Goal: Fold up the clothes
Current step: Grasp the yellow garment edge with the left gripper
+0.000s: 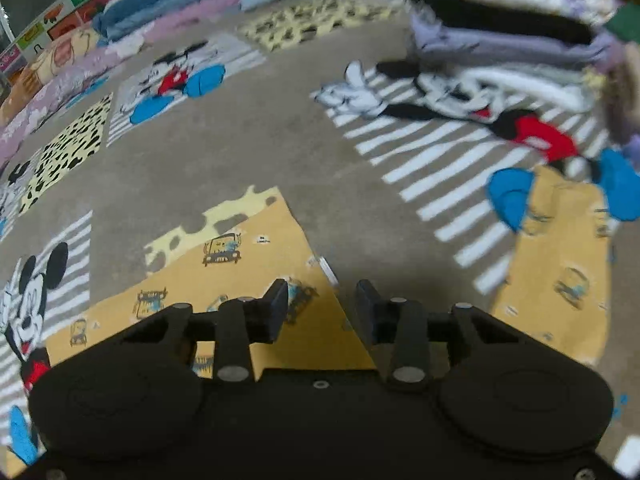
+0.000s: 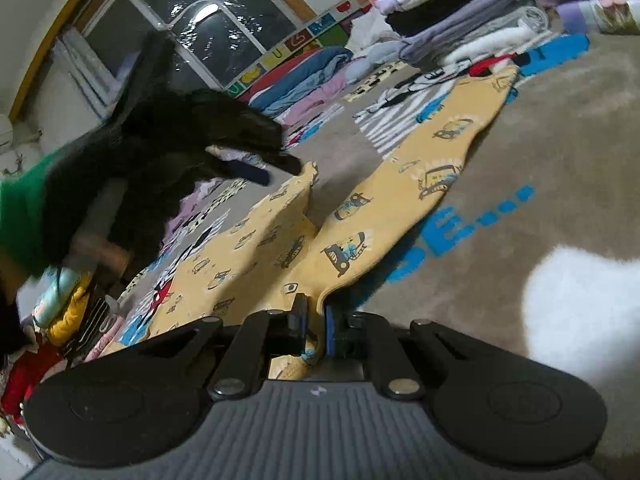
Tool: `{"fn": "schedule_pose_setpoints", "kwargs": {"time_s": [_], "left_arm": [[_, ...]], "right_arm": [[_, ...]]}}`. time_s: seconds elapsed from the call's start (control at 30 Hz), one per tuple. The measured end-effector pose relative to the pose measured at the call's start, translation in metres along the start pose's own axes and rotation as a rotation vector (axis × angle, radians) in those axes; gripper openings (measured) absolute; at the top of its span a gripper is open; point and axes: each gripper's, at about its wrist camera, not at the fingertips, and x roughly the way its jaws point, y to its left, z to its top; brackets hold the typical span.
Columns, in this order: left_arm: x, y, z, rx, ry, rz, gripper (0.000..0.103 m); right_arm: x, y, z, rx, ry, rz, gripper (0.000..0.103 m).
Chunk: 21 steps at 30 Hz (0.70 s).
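Right claw (image 2: pixel 316 320) clamped on trousers (image 2: pixel 360 216) at waist edge; left claw (image 1: pixel 322 304) apart over one leg. Spread on blanket (image 1: pixel 240 140), mid-fold likely; called for gripping leg.

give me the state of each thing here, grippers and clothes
left gripper: open, fingers apart above the cloth
right gripper: shut on yellow pants
yellow pants: spread on the blanket, legs apart, not yet folded
clothes stack: folded, piled at the blanket's far edge
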Motion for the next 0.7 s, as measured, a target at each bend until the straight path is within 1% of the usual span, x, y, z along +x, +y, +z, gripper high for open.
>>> {"fn": "schedule_pose_setpoints", "kwargs": {"time_s": [0.07,0.17,0.23,0.27,0.3,0.6,0.63,0.7], "left_arm": [[0.014,-0.003,0.009,0.015,0.046,0.020,0.037],[0.031,-0.006,0.017,0.040,0.093,0.049,0.031],[0.036,-0.006,0.021,0.047,0.103,0.059,0.015],[0.037,-0.007,0.023,0.048,0.105,0.065,0.012],[0.038,-0.007,0.026,0.050,0.107,0.071,0.010],[0.050,0.006,0.041,0.026,0.120,0.093,0.010],[0.050,0.009,0.042,0.015,0.117,0.085,0.009],[0.049,0.016,0.041,-0.009,0.112,0.068,0.003]], "right_arm": [[0.000,-0.002,0.000,0.001,0.000,0.007,0.008],[-0.002,0.001,0.000,-0.019,0.000,0.010,0.009],[-0.003,0.000,0.001,-0.021,0.000,0.011,0.009],[-0.004,0.000,0.001,-0.018,0.000,0.011,0.009],[-0.004,-0.001,0.001,-0.017,0.000,0.012,0.009],[-0.009,0.002,0.001,-0.054,-0.009,0.010,0.009],[-0.010,0.002,0.002,-0.059,-0.012,0.010,0.009],[-0.012,0.003,0.003,-0.070,-0.018,0.009,0.009]]}}
